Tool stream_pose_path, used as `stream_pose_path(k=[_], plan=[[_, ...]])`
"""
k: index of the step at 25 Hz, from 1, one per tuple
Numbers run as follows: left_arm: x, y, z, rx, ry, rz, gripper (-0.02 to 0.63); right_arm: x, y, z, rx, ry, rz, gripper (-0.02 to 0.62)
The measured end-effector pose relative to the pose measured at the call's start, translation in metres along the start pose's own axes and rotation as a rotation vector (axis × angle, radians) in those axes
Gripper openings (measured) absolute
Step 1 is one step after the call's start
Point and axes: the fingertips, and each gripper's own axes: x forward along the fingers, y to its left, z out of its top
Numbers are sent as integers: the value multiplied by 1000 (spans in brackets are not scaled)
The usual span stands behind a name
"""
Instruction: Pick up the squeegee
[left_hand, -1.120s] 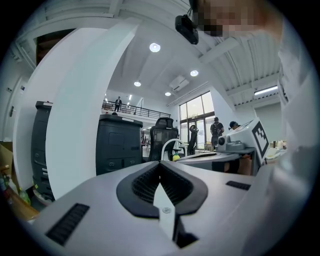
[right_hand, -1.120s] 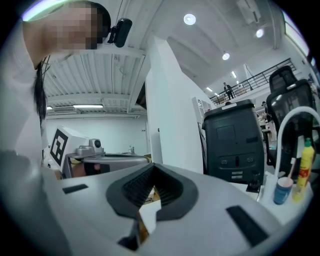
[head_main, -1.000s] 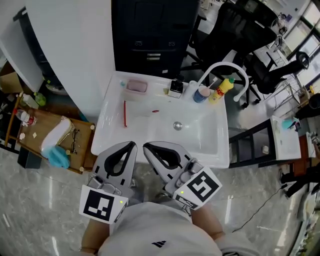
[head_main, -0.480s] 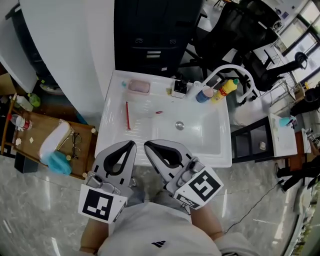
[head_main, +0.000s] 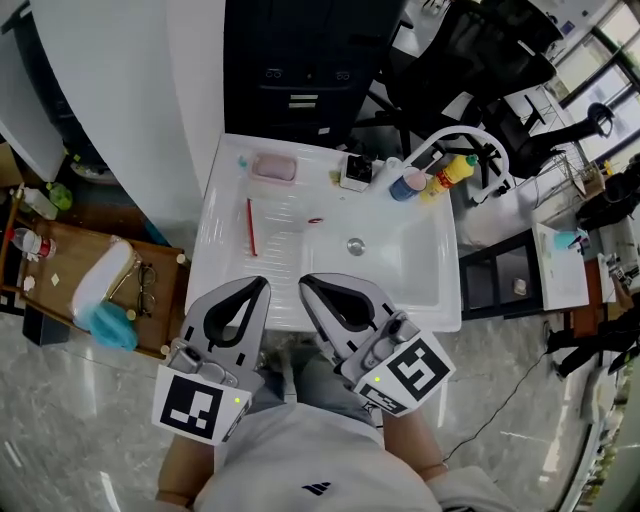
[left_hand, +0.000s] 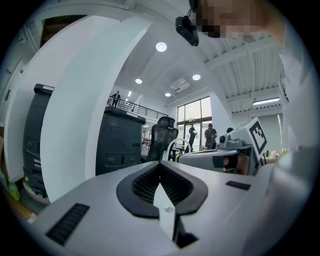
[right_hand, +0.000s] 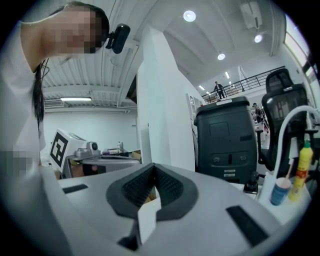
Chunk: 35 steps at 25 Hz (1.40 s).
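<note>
Locating the squeegee (head_main: 249, 227), probably the slim red strip lying along the left side of the sink (head_main: 420, 280), untouched. Hovering at the sink's near rim with left gripper (head_main: 262, 283) and right gripper (head_main: 303, 281), both pinched together and empty. Opening 1 pair before reaching in, then closing across the thin strip.

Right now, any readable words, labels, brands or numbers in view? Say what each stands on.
No text is readable.
Markers on left gripper and right gripper: black-and-white square patterns, no letters.
Label on yellow squeeze bottle with red cap: too small.
Pale strips on tall black cabinet: too small.
Dark mark on white shirt: a logo shape, no words.
</note>
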Motion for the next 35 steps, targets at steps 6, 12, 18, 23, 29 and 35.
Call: stream_pose_path(k=[6, 12, 18, 23, 29, 35], plan=[[8, 7, 3, 14, -16, 55, 12, 6, -12, 0, -3, -4, 44, 11], [24, 12, 11, 19, -25, 103, 12, 16, -28, 7, -25, 6, 94, 11], [42, 16, 10, 7, -35, 162, 12, 23, -50, 5, -33, 25, 150, 11], [56, 21, 8, -6, -33, 218, 14, 29, -69, 3, -38, 39, 194, 11], [69, 25, 5, -15, -23, 284, 12, 37, -88, 1, -33, 51, 253, 9], [75, 29, -3, -24, -7, 349, 12, 47, -98, -6, -26, 64, 317, 11]])
